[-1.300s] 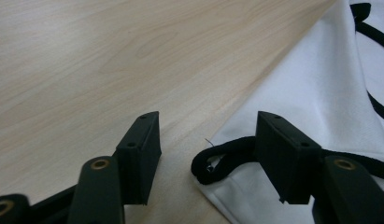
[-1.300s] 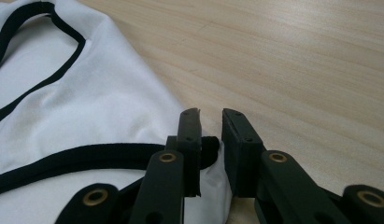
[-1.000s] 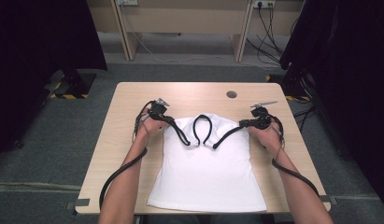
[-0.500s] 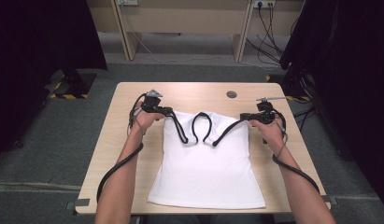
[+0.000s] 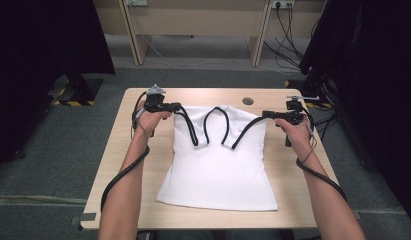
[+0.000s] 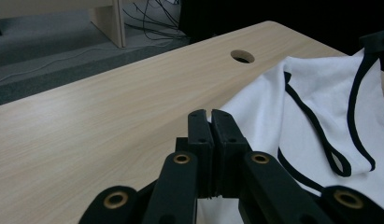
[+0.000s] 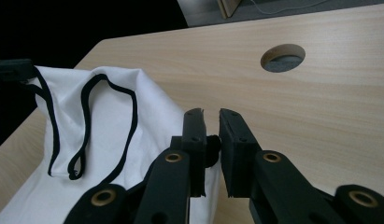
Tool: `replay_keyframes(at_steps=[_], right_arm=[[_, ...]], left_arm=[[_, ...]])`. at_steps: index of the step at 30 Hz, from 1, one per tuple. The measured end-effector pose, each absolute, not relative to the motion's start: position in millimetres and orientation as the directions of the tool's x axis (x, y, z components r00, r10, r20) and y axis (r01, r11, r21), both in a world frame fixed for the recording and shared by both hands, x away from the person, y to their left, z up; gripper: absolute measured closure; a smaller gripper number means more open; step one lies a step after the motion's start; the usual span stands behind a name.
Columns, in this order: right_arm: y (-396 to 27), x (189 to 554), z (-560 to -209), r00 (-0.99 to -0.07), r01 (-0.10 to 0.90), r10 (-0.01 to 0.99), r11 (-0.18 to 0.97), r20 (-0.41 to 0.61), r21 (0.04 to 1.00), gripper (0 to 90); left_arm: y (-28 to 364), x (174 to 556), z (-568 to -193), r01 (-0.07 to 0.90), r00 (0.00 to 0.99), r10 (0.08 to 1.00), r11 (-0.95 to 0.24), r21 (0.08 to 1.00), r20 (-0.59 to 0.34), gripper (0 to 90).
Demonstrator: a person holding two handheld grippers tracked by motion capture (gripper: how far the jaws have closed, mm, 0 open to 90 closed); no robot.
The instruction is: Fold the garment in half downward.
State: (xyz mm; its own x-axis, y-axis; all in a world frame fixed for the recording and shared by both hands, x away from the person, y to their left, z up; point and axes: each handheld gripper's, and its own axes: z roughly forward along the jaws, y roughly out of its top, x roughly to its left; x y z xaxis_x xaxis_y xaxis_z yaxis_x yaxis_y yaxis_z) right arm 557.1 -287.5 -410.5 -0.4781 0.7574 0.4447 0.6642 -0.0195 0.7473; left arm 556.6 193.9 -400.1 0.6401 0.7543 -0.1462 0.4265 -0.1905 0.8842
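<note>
The light wood-grain table (image 5: 143, 190) with a round cable hole (image 5: 248, 101) near its far edge carries the work. On it lies a white sleeveless fabric top with black-trimmed straps (image 5: 218, 170), hem toward the person, its lower body flat on the surface at the table's middle. The upper part is lifted off the table and stretched between the two grippers, so the black straps hang in loops between them.

The left gripper (image 5: 174, 106) has its jaws fully closed on the top's left upper corner; in the left gripper view the white cloth emerges from between the pressed pads (image 6: 204, 128). The right gripper (image 5: 265, 115) is closed to a narrow gap on the right upper corner, with fabric seen between its jaws in the right gripper view.

Judged status: both corners are secured and raised. No fold is formed yet; carrying the upper edge over and laying it down appears to remain.
</note>
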Motion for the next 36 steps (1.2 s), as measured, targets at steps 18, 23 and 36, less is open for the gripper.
replay_keyframes(at_steps=[18,23,36], right_arm=[[-304.3,557.7,-402.9,-0.477,0.650,0.734,-0.076,0.484,0.757,81.5],[-305.6,557.9,-398.6,-0.481,0.640,0.731,-0.084,0.483,0.764,81.5],[-304.4,558.9,-382.8,-0.496,0.615,0.746,-0.061,0.445,0.786,81.5]], left_arm=[[204.9,557.5,-392.7,0.407,0.603,0.783,-0.138,0.903,-0.152,86.7],[205.3,558.8,-389.5,0.394,0.606,0.783,-0.138,0.909,-0.144,86.7],[202.9,560.6,-377.3,0.366,0.607,0.786,-0.143,0.919,-0.119,86.7]])
